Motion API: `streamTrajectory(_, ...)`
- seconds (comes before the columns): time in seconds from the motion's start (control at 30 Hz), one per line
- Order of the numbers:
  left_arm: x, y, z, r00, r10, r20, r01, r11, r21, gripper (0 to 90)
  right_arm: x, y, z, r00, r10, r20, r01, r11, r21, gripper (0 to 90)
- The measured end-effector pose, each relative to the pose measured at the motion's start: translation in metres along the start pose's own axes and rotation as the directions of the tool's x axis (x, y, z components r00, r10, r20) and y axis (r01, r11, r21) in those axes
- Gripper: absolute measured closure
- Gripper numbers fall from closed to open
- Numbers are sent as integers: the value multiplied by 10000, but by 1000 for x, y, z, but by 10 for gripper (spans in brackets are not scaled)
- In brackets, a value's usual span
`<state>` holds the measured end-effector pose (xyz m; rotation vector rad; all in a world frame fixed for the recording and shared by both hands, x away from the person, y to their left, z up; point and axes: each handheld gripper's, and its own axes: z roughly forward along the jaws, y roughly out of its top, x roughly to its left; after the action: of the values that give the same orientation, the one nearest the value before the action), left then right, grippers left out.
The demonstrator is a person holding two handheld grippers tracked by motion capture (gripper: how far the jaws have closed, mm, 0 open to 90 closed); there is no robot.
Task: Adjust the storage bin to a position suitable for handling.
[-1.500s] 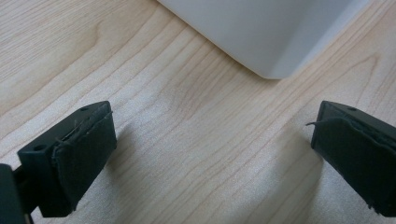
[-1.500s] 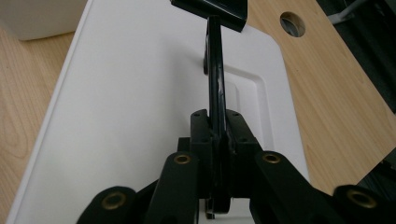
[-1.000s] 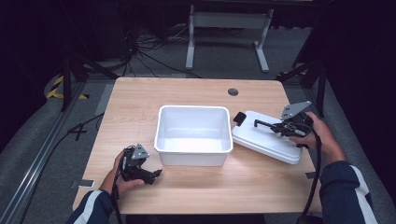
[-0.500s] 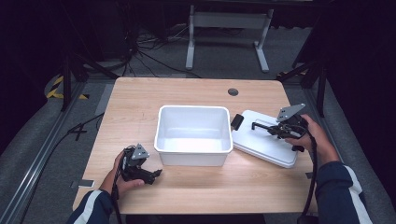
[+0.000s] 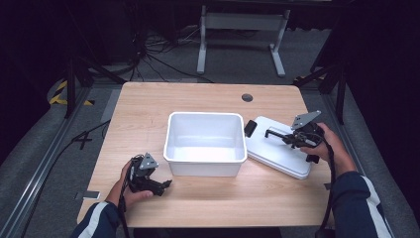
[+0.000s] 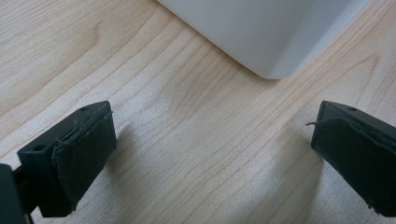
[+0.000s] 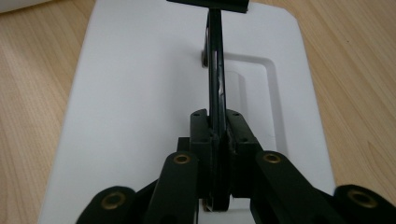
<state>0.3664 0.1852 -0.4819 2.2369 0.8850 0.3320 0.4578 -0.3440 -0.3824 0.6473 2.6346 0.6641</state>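
Note:
A white open bin (image 5: 205, 167) stands at the table's middle. To its right lies a white lid (image 5: 277, 154), also seen in the right gripper view (image 7: 140, 93). The lid's thin black handle (image 5: 275, 133) stands up from its recess (image 7: 215, 70). My right gripper (image 5: 291, 139) is shut on that handle, with the jaws pressed on both sides of it (image 7: 217, 128). A black latch (image 5: 250, 128) sits at the lid's end nearest the bin. My left gripper (image 5: 166, 185) rests open on the wood at the front left, nothing between its jaws (image 6: 210, 158). The bin's corner (image 6: 261, 37) lies just ahead of it.
A round cable hole (image 5: 247, 97) sits in the table's far right part. Beyond the far edge stand a metal frame (image 5: 242, 29) and cables on the floor. Bare wood (image 5: 148, 114) lies left of the bin.
My right gripper, with the handle in it, has shifted slightly left toward the bin. The left gripper has stayed where it was.

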Motion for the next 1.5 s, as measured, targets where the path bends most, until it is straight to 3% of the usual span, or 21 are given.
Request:
streamTrajectory(0.3,0,0,0,10000,-8,1,8,10000,10,5,-2,-5,4,9998,177,97,-179,9997,193,830)
streamTrajectory(0.4,0,0,0,10000,-6,-2,6,10000,8,5,-3,-7,3,9994,344,58,-344,9994,-70,831)
streamTrajectory(0.8,0,0,0,10000,-3,1,3,10000,13,5,-2,-6,-1,9985,501,217,-495,9984,-259,820)
streamTrajectory(1.5,0,0,0,10000,-16,-2,16,10000,1,4,4,0,-17,9979,404,511,-371,9973,-633,789)
